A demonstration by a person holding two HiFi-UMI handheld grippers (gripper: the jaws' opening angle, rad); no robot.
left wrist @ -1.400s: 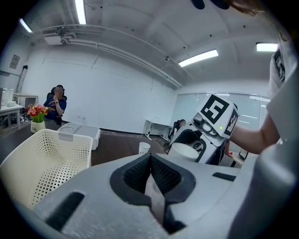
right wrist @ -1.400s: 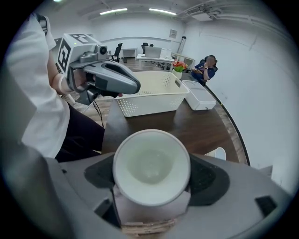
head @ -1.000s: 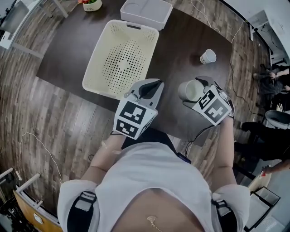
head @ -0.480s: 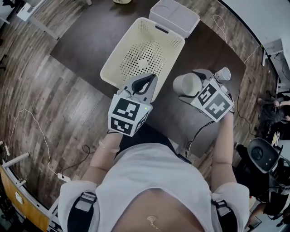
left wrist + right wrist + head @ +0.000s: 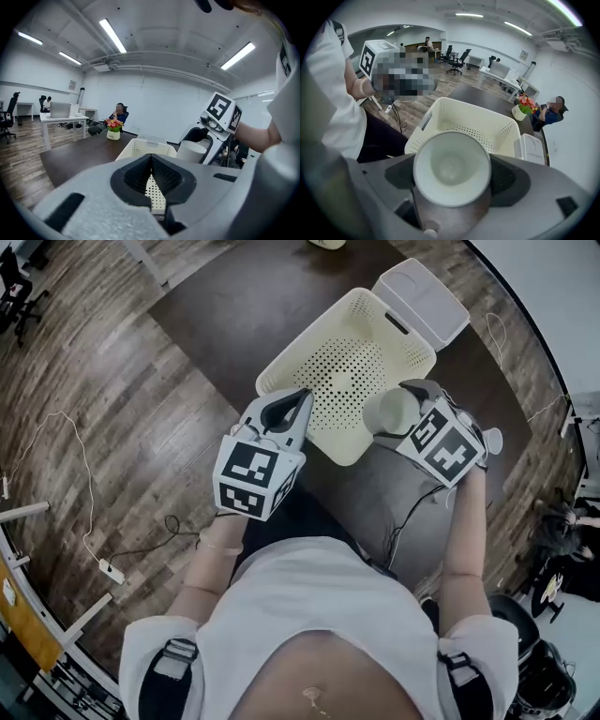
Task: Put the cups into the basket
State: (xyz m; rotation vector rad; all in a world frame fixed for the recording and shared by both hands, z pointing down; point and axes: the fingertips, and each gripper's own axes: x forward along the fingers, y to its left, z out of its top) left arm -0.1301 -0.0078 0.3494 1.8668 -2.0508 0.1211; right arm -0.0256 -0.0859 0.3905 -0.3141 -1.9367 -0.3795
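Carrying is the step in hand. One cup is clamped by its sides between the jaws of the right gripper, with its open mouth turned back toward that gripper's camera. It looks empty. The cup is off the table and sits at the near right rim of the basket, not yet over the perforated floor. The basket holds nothing that can be seen.

A second cup stands on the table just past the right gripper's cube, partly hidden by it. It is not yet collected.

The left gripper hovers at the basket's near left edge. Its jaws are pressed together with nothing between them, and it takes no part in the carry.

Assessment: the task is at an early stage, with the first cup in transit and one remaining. The next move calls for taking the held cup further in over the basket's floor and lowering it below the rim. The jaws should part only once the cup is clear of the wall. Released here, it could catch the rim and roll out onto the table.
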